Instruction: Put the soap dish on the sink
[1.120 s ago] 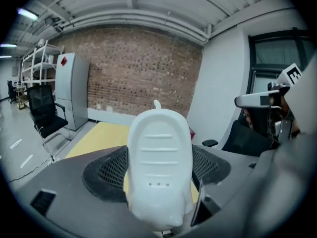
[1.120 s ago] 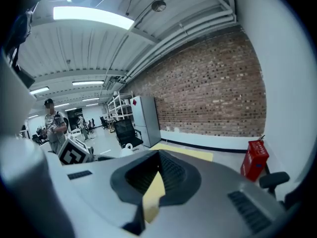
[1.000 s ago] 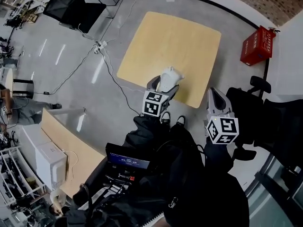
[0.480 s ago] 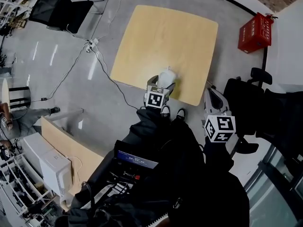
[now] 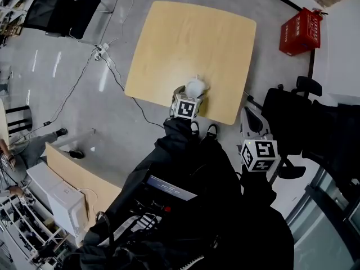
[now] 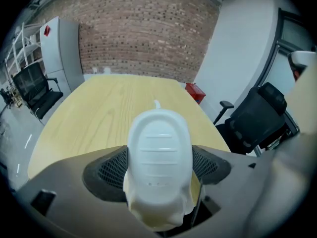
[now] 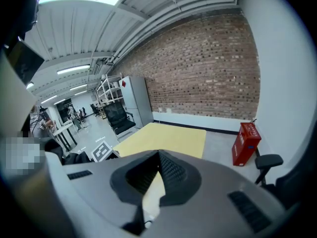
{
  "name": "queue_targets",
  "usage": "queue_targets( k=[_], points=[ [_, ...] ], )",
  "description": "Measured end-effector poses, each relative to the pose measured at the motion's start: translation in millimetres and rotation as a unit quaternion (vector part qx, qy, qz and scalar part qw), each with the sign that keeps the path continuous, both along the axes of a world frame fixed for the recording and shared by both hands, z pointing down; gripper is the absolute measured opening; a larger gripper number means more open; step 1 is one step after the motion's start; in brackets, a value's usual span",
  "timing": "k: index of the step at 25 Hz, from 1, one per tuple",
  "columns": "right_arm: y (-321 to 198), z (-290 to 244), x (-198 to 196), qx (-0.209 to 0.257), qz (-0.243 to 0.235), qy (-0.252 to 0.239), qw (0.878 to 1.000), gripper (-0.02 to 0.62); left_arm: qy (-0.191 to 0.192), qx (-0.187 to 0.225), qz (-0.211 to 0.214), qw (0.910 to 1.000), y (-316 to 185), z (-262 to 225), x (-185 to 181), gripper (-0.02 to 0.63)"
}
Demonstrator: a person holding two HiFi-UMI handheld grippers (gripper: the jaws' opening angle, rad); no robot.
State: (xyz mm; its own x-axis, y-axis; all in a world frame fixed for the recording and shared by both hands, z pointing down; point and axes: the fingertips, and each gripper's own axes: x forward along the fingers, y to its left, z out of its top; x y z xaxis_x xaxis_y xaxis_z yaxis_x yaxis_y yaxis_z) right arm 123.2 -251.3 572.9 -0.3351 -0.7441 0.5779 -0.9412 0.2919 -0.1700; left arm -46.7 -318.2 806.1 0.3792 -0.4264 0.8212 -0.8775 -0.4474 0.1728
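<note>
A white oval soap dish [image 6: 159, 152] with ridges on its face sits between the jaws of my left gripper [image 6: 159, 168], which is shut on it. In the head view the soap dish [image 5: 196, 86] hangs over the near edge of a light wooden table [image 5: 191, 38], just ahead of the left gripper [image 5: 191, 94]. My right gripper [image 5: 251, 117] is off the table's near right corner, over the floor. In the right gripper view the right gripper [image 7: 157, 168] has its jaws together and holds nothing. No sink shows in any view.
A red crate [image 5: 297, 31] stands by the wall at the far right. Black office chairs sit at the right [image 5: 287, 122] and far left [image 5: 50, 7]. A power strip with cables [image 5: 101, 50] lies on the grey floor left of the table.
The head view has shifted, so more of the table shows. The left gripper keeps the soap dish over the table's near edge. The right gripper stays low at the right.
</note>
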Motion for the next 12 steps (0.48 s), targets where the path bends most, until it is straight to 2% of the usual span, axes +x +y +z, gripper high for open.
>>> queue_targets(
  k=[4, 12],
  points=[
    [-3, 0, -4, -0.002, -0.002, 0.002, 1.0, 0.005, -0.024, -0.018, 0.007, 0.9995, 2, 10, -2, 0.4],
    [4, 4, -4, -0.005, -0.003, 0.004, 1.0, 0.005, -0.05, -0.001, 0.022, 0.9985, 1, 17, 3, 0.4]
  ],
)
